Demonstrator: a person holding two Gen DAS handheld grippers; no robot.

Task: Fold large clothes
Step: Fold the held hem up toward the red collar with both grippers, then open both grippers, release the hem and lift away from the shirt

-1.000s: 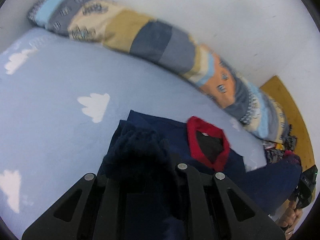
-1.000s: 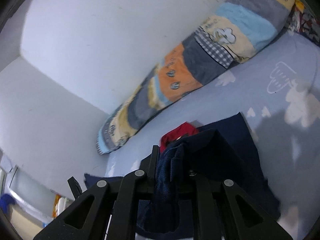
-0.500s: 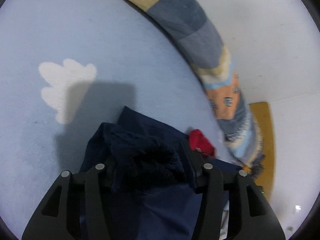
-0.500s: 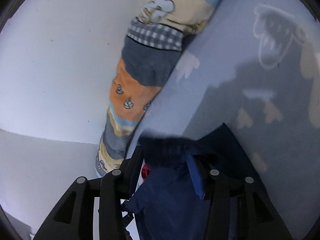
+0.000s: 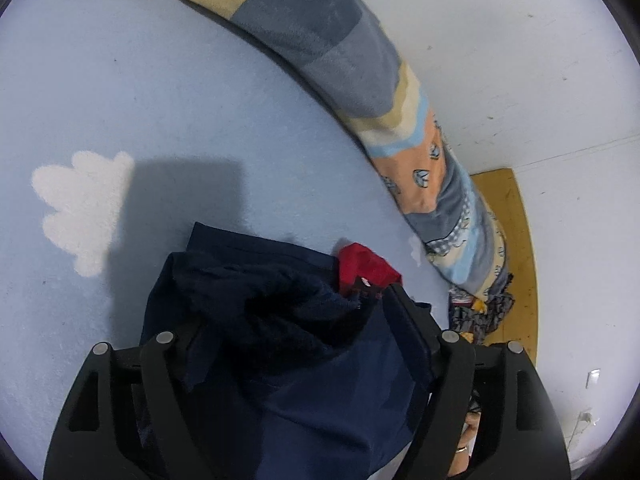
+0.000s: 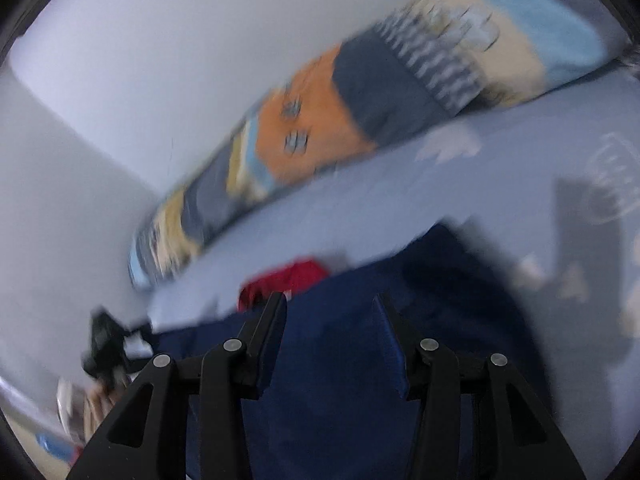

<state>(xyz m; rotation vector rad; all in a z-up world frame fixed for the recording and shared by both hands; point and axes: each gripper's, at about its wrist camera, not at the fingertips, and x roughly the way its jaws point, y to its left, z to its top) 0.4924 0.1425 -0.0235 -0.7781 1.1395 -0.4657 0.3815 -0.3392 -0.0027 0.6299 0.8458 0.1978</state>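
Observation:
A navy garment [image 5: 320,380] with a red collar [image 5: 364,268] lies on the light blue bed sheet [image 5: 160,100]. My left gripper [image 5: 288,308] hovers low over it and its jaws are opening. A bunched fold of the navy fabric lies loosely between them and covers the left finger. In the blurred right wrist view, my right gripper [image 6: 329,298] stands open just above the navy garment [image 6: 440,300]. Nothing sits between its fingers, and the red collar [image 6: 288,280] lies just beyond its left fingertip.
A long patchwork bolster pillow [image 5: 340,60] runs along the white wall [image 5: 520,60] behind the garment. The sheet carries white cloud prints [image 5: 80,200]. A yellow-brown floor strip [image 5: 516,240] and a small clothes pile [image 5: 480,312] show past the bed's end.
Both grippers were shut on navy fabric and now stand open. Both sank toward the bed. The fabric has dropped out of the right jaws and slackened in the left.

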